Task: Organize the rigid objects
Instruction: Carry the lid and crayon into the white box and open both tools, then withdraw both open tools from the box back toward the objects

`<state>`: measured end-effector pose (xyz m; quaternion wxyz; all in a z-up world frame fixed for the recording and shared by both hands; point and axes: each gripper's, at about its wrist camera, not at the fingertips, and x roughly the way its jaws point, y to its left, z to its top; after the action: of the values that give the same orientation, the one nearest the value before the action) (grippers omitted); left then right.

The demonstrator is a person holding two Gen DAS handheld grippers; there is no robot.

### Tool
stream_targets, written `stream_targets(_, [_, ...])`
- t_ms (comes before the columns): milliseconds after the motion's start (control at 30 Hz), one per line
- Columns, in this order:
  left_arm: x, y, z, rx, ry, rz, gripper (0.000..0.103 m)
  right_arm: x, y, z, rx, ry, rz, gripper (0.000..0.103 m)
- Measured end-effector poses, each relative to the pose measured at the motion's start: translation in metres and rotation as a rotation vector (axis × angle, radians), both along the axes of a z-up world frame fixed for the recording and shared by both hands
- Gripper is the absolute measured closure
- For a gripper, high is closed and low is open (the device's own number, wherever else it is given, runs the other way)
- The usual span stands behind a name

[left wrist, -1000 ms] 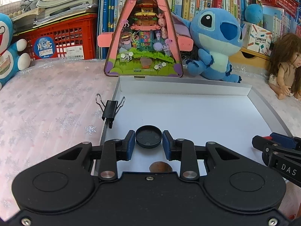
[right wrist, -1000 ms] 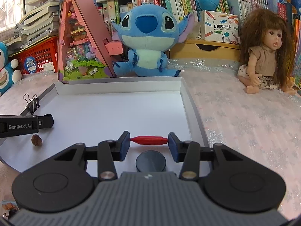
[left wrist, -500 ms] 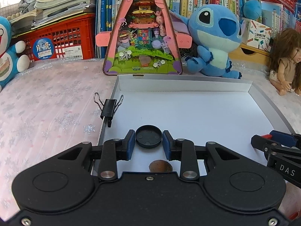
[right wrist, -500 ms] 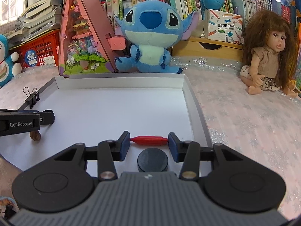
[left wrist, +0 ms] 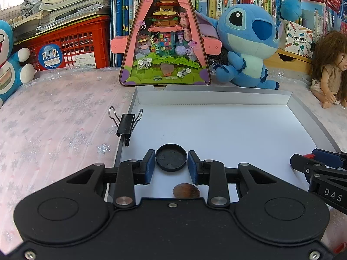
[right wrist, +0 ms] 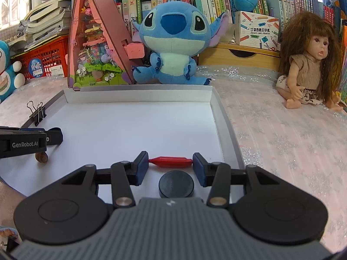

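A black round cap (left wrist: 171, 161) lies low over the white tray (left wrist: 216, 99), near its left front. My left gripper (left wrist: 171, 155) has a pad against each side of it, and its jaws are starting to open. A red spindle-shaped piece (right wrist: 170, 161) spans the gap of my right gripper (right wrist: 171, 158), with a pad touching each tip. Those jaws are opening too. A second black round lid (right wrist: 176, 183) rests on the tray just behind the red piece. A brown nut (left wrist: 186, 191) sits under my left gripper and shows again as the nut (right wrist: 41, 157).
A black binder clip (left wrist: 125, 125) grips the tray's left rim. Behind the tray stand a pink triangular toy house (left wrist: 164, 43), a blue plush (left wrist: 249, 43) and a doll (right wrist: 308, 65). A pink snowflake cloth covers the table. The right gripper's tip (left wrist: 314, 166) enters from the right.
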<state>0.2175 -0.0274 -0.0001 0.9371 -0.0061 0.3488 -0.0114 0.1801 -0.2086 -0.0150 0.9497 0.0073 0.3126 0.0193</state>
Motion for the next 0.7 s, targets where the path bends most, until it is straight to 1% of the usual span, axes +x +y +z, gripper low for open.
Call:
stream_targets(33, [-0.001,0.0,0.0,-0.003,-0.001,0.001,0.066,-0.001,0.0,0.0,0.003,-0.002,-0.001,0.042])
stream_targets(133, [-0.003,0.001,0.002,-0.009,0.0,0.002,0.063,-0.003,-0.002,0.002,0.008,-0.009,-0.006,0.041])
stream_targets(233, [-0.006,0.002,0.003,-0.009,-0.004,-0.001,0.057,-0.006,-0.002,0.004,0.008,-0.019,-0.009,0.04])
stream_targets(300, [-0.01,0.001,0.006,-0.005,-0.011,-0.003,0.052,-0.009,-0.003,0.006,0.006,-0.027,-0.009,0.038])
stream_targets(467, [-0.024,0.001,0.014,-0.007,-0.032,-0.024,0.035,-0.019,-0.004,0.012,-0.003,-0.052,-0.006,0.034])
stream_targets(567, [-0.035,0.0,0.019,-0.004,-0.046,-0.045,0.031,-0.028,-0.004,0.018,-0.006,-0.067,-0.004,0.032])
stream_targets(700, [-0.05,0.001,0.024,-0.001,-0.054,-0.064,0.028,-0.039,-0.005,0.025,-0.006,-0.087,-0.003,0.03])
